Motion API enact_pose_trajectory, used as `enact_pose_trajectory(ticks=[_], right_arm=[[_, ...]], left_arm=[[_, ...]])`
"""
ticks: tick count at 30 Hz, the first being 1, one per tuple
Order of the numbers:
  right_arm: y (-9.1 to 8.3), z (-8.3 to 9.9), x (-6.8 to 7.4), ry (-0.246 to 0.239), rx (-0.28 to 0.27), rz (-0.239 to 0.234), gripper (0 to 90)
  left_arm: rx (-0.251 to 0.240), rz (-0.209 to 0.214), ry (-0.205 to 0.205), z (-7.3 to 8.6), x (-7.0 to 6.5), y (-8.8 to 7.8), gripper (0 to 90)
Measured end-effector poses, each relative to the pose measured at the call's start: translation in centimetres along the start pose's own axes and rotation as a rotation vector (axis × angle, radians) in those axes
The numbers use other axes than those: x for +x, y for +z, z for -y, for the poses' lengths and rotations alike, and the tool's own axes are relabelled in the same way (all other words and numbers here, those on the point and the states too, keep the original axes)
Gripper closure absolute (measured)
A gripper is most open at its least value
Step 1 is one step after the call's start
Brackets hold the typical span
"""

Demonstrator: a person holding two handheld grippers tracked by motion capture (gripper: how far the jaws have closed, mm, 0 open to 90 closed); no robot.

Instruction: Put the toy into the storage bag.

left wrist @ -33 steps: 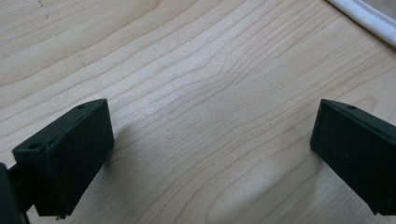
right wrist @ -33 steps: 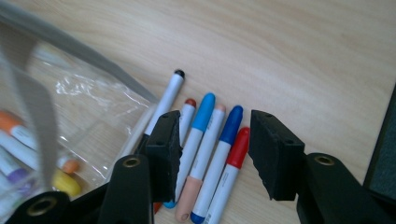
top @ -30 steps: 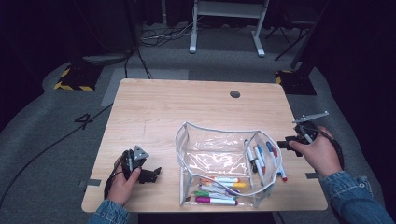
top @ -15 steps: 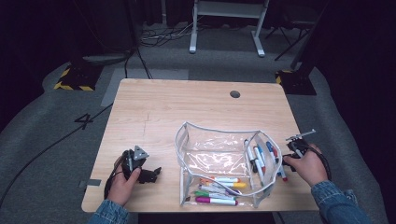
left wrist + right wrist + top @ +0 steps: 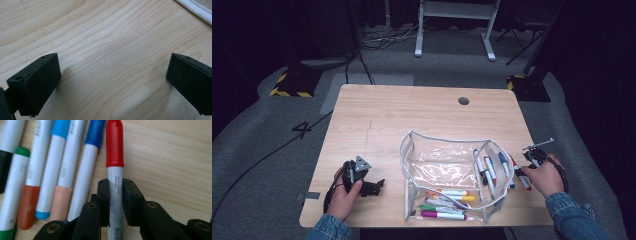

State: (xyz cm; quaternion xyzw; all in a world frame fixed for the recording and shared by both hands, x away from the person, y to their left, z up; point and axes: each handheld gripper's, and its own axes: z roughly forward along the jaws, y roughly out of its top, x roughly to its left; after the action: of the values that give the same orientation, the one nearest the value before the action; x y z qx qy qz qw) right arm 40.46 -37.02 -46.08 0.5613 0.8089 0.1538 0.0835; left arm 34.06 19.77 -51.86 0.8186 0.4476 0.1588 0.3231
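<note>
On the pale wood-grain table point(image 5: 412, 120), my right gripper point(image 5: 115, 195) has just closed onto the red-capped white marker point(image 5: 115, 157), printed "WATERCOLOUR MARKER"; my left gripper point(image 5: 112, 82) gapes empty.

A light wooden table point(image 5: 412, 120) stands on grey carpet, with a round cable hole point(image 5: 463, 101) near its far edge. A clear pouch with white piping point(image 5: 447, 170) sits open on it, markers lying inside along the near side: orange point(image 5: 462, 198), green point(image 5: 434, 207), magenta point(image 5: 442, 215). Behind the table are white stand legs point(image 5: 452, 30), a black-and-yellow striped base point(image 5: 289, 82) and a floor mark reading 4 point(image 5: 303, 129).
</note>
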Motion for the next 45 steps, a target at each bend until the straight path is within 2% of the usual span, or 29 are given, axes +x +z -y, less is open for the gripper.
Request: enact_pose_trajectory(ticks=[4,10,17,23,29,34,40,45], right_arm=[[-2.2,-0.7,0.2,-0.019,-0.043,-0.002,77.0],[-7.2,-2.2,1.5,-0.091,-0.133,-0.017,77.0],[-12.7,-3.9,4.8,-0.207,-0.195,-0.048,77.0],[-15.5,-4.9,8.0,-0.305,-0.209,-0.064,77.0],[-17.1,-5.6,11.6,-0.415,-0.209,-0.076,77.0],[-17.6,-6.0,14.5,-0.492,-0.193,-0.102,77.0],[-16.8,-6.0,18.3,-0.604,-0.149,-0.168,77.0],[-15.6,-5.7,21.3,-0.683,-0.089,-0.218,76.9]], left_arm=[[0.003,0.003,0.001,0.0,0.0,0.0,0.0],[-0.001,0.000,0.000,0.0,0.0,0.0,0.0],[0.000,0.002,0.000,0.0,0.0,0.0,0.0],[-0.002,0.000,0.000,0.0,0.0,0.0,0.0],[0.004,0.004,0.001,0.0,0.0,0.0,0.0],[0.005,0.003,0.001,0.0,0.0,0.0,0.0],[0.005,0.004,0.002,0.0,0.0,0.0,0.0],[0.005,0.005,0.001,0.0,0.0,0.0,0.0]])
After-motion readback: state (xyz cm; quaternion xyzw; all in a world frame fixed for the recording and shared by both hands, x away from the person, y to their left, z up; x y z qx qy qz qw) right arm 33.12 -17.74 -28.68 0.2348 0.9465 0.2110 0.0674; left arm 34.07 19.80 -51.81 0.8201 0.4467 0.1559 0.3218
